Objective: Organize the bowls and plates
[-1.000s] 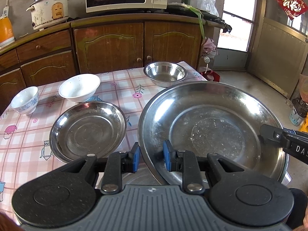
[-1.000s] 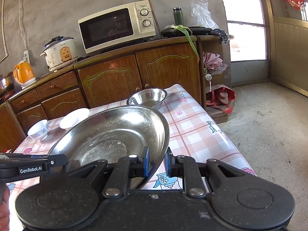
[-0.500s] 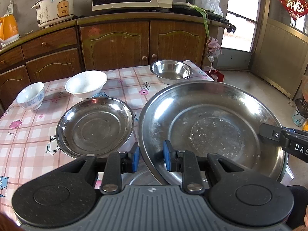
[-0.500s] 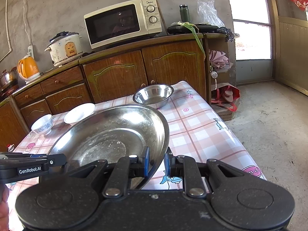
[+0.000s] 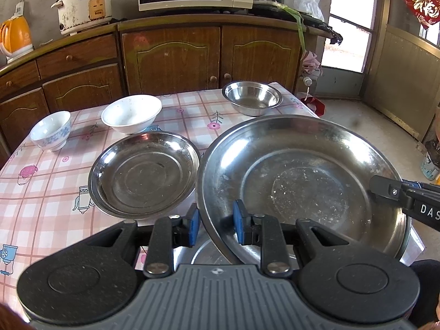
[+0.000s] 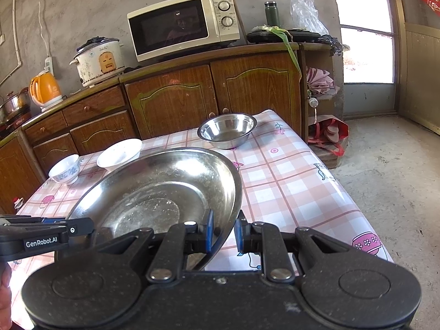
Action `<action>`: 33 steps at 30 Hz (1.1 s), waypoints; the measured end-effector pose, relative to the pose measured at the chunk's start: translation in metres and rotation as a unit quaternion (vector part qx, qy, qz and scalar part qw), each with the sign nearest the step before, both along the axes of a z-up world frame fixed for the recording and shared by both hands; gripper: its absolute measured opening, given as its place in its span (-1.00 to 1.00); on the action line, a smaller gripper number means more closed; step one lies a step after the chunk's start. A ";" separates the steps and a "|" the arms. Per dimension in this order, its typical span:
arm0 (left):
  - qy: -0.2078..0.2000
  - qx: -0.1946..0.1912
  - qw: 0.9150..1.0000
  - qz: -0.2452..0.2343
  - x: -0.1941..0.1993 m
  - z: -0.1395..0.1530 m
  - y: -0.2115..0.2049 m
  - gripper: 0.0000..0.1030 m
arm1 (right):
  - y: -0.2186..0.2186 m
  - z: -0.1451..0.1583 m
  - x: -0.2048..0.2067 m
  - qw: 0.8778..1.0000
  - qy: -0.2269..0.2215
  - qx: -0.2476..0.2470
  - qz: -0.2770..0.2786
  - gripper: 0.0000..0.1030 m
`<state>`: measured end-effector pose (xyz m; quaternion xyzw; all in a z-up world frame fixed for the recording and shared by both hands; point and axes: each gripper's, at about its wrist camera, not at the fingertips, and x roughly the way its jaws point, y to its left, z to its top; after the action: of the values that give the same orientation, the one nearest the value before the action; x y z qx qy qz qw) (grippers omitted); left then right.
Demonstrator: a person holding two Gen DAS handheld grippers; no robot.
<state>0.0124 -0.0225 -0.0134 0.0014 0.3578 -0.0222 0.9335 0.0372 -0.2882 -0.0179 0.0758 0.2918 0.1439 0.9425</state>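
A large steel plate (image 5: 302, 181) (image 6: 154, 192) hangs tilted over the near right part of the table, held at two rims. My left gripper (image 5: 216, 225) is shut on its near-left rim, one blue pad inside and one outside. My right gripper (image 6: 224, 231) is shut on the opposite rim and shows as a black finger (image 5: 398, 195) in the left wrist view. A smaller steel plate (image 5: 143, 173) lies on the cloth just left of the big one. Part of another steel dish (image 5: 205, 251) shows under the held plate.
On the checked tablecloth (image 5: 41, 192) (image 6: 288, 187) stand a white bowl (image 5: 132, 112) (image 6: 119, 151), a small blue-patterned bowl (image 5: 51, 129) (image 6: 64, 167) and a steel bowl (image 5: 251, 97) (image 6: 227, 129) at the far right corner. Wooden cabinets (image 5: 170, 57) stand behind; the table's right edge drops to a concrete floor (image 6: 385, 165).
Both grippers keep their hold on the large plate. The views have drifted slightly, so the bowls and the smaller plate sit a little further right in the frames.
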 end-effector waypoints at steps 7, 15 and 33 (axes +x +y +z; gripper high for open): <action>0.006 0.000 1.000 0.005 -0.002 -0.003 0.006 -0.51 | 0.007 -0.004 -0.001 1.000 0.006 -0.004 0.009 -0.57; 0.016 0.000 1.000 0.008 -0.005 -0.009 0.012 -0.51 | 0.014 -0.010 -0.001 1.000 0.016 -0.006 0.018 -0.57; 0.041 -0.002 0.999 0.016 -0.008 -0.023 0.026 -0.51 | 0.030 -0.026 -0.005 0.998 0.039 -0.017 0.037 -0.56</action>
<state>0.0041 0.0038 -0.0364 -0.0073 0.3958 -0.0079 0.9183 0.0323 -0.2586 -0.0434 0.0544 0.3336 0.1703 0.9256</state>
